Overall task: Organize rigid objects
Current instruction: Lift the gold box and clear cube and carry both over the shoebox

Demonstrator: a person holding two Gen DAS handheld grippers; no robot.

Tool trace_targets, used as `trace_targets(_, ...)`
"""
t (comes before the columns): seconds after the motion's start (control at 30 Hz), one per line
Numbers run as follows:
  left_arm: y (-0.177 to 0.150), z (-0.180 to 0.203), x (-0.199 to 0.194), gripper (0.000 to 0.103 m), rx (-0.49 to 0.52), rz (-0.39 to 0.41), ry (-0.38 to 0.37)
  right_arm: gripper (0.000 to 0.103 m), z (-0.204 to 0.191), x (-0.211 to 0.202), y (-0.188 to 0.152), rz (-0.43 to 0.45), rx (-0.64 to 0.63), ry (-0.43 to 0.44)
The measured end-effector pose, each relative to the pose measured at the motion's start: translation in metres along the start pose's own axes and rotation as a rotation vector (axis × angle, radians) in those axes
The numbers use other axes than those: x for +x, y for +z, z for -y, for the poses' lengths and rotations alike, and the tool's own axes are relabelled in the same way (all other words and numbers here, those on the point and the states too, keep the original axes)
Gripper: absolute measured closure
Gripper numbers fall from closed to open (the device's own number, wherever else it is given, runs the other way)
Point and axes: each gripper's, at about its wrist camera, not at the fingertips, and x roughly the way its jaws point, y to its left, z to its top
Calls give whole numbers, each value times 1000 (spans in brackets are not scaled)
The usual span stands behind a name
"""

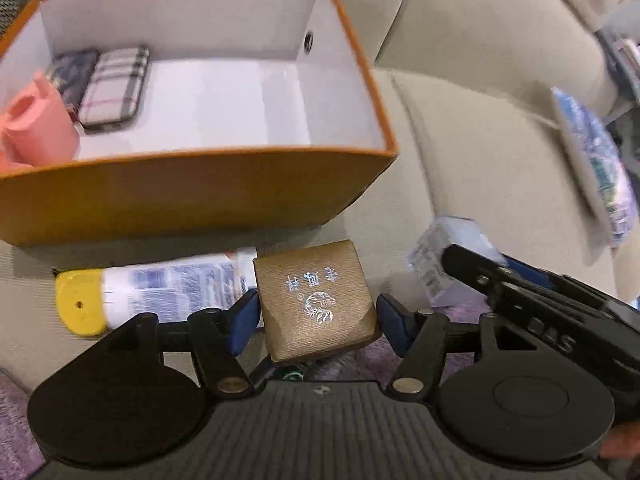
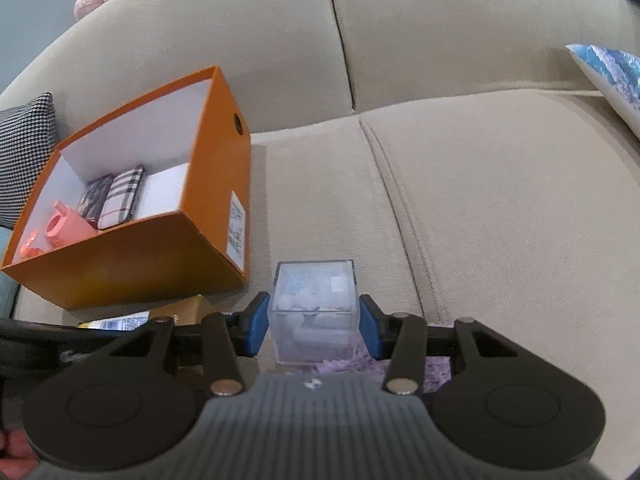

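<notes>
Left wrist view: left tongs [image 1: 318, 314] w/ the gold-brown box [image 1: 316, 304] between the blue pads. Left pad [image 1: 244, 320] looks to touch the box's side; right pad [image 1: 394, 326] sits just beside it, a sliver of gap maybe, can't say for sure it's clamped. No firm squeeze visible, so I'd call it tongs around the box, not yet gripping. Box is squarish, no real long axis, printed face up toward the cam. The orange bin [image 1: 200, 196] lies straight ahead and a bit left, open top, white inside; right half of its floor is bare. Already in it, far left: a pink piece [image 1: 38, 128], a plaid case [image 1: 116, 88], a dark case [image 1: 70, 72] beside that. On the sofa [image 1: 480, 152], btwn box and bin: a white tube w/ yellow cap [image 1: 160, 292], lying crosswise, its end just by the box. The bin's near wall is the thing to clear, so I'd guess lift first, then fwd. The right-hand tool's black body crosses in at the right.

Right wrist view: right tongs [image 2: 314, 324] astride a clear cube [image 2: 314, 312] w/ whitish bits inside; both pads near its sides, narrow-ish opening, contact not clear, small gaps seem to show. Bin [image 2: 132, 264] is up-left from here, well apart; left hand is the nearer one to it. A blue-patterned cushion [image 2: 612, 76] at far right, out of the way.
</notes>
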Motion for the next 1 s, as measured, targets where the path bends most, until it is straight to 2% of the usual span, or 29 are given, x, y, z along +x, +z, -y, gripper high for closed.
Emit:
trace_targets(0.2, 5, -8, -54, 30, -9, 120, -51, 54, -21, -27, 8, 56, -36, 48)
trace_targets(0.37, 22, -22, -94, 30, -5, 230, -45, 54, -47, -49, 23, 131, -88, 127)
trace_targets(0.5, 42, -40, -109, 30, 14, 280, -20, 55, -74, -57, 41, 176, -161, 179)
trace_targets(0.67, 67, -56, -97, 30, 27, 275, 37, 55, -108, -41, 68, 194, -221, 205)
trace_targets(0.87, 90, -78, -47, 30, 11, 185, 109, 55, -122, 4, 92, 135, -157, 218)
trace_targets(1.0, 92, -79, -21, 30, 58, 167, 169, 55, -132, 33, 99, 93, -172, 214)
